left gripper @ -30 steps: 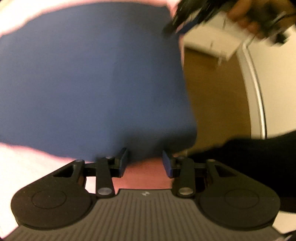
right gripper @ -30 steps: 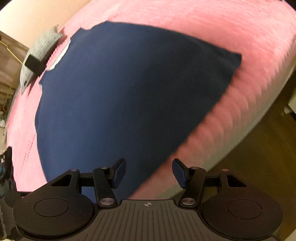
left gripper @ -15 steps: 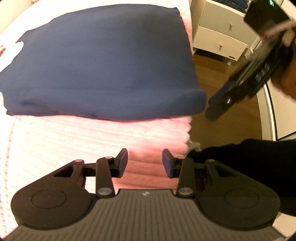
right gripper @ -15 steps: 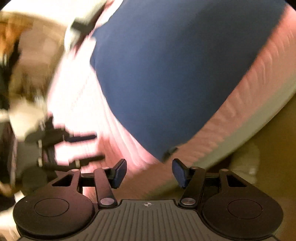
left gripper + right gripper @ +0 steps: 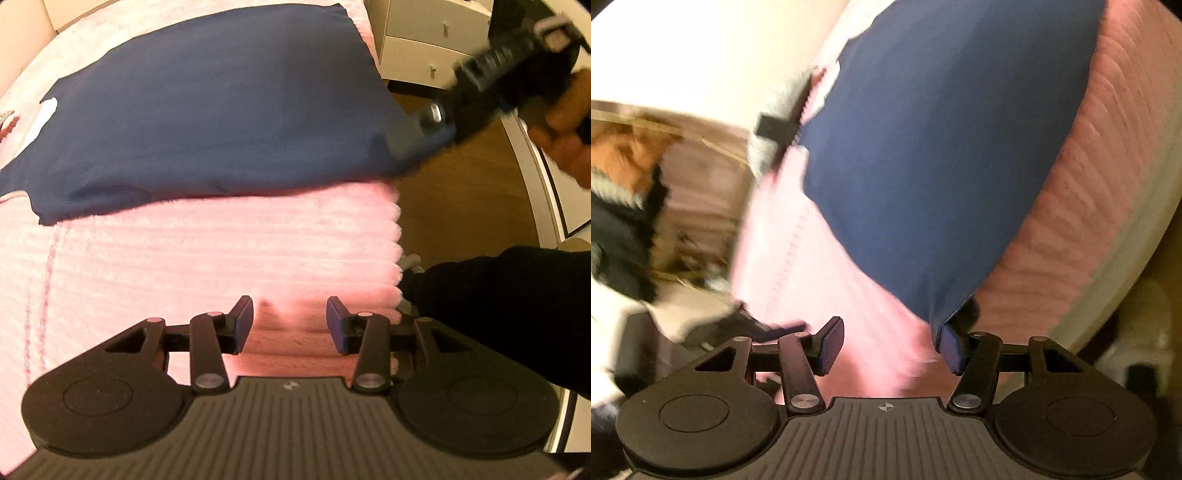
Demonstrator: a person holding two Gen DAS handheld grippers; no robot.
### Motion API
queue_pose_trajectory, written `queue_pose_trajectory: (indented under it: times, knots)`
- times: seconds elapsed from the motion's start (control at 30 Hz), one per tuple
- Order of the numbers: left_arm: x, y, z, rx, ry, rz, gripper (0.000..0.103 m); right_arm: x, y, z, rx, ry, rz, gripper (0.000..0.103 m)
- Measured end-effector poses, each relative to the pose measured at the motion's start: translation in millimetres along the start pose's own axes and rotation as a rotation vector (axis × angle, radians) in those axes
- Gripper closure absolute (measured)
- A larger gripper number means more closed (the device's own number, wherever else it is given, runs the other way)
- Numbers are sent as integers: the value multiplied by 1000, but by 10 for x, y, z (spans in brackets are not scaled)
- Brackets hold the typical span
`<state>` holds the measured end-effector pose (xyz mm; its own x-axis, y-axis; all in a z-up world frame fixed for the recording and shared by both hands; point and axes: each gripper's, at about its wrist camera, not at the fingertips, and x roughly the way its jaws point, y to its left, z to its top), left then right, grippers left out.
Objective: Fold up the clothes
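Since 0.5 s ago, the right gripper (image 5: pixel 888 345) has reached the navy garment's (image 5: pixel 207 107) near-right corner; jaws apart, clasping nothing. Left gripper (image 5: pixel 290 325), also spread and empty, hovers well nearer over the pink bedspread (image 5: pixel 207 254), the garment's long axis running left-right.

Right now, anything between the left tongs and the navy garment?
Nothing visible. The left tongs are open over bare pink bedspread, and only that ribbed cover lies between them and the navy garment's near edge. The right tongs are open at its corner by the bed's edge.
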<state>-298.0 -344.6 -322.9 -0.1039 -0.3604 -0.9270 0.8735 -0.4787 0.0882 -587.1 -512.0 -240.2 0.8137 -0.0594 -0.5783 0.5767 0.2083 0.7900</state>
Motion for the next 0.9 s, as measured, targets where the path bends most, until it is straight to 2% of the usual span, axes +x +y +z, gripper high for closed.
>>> queue_pose_trajectory:
  times: [0.1, 0.2, 0.47, 0.67, 0.77, 0.9]
  knots:
    - [12, 43, 44, 3, -19, 14, 63, 36, -36, 15, -6, -50, -10, 45]
    - [40, 115, 73, -12, -32, 30, 62, 125, -91, 0, 26, 7, 68, 45]
    - [9, 188, 21, -6, -26, 34, 61, 83, -32, 19, 26, 136, -3, 45]
    - [50, 203, 98, -28, -39, 32, 60, 51, 12, 34, 26, 232, -56, 44]
    - [0, 208, 125, -48, -41, 41, 60, -91, 105, 122, 26, 204, -109, 44]
    - [-173, 270, 191, -117, -21, 79, 60, -286, 442, 375, -62, 181, -187, 43]
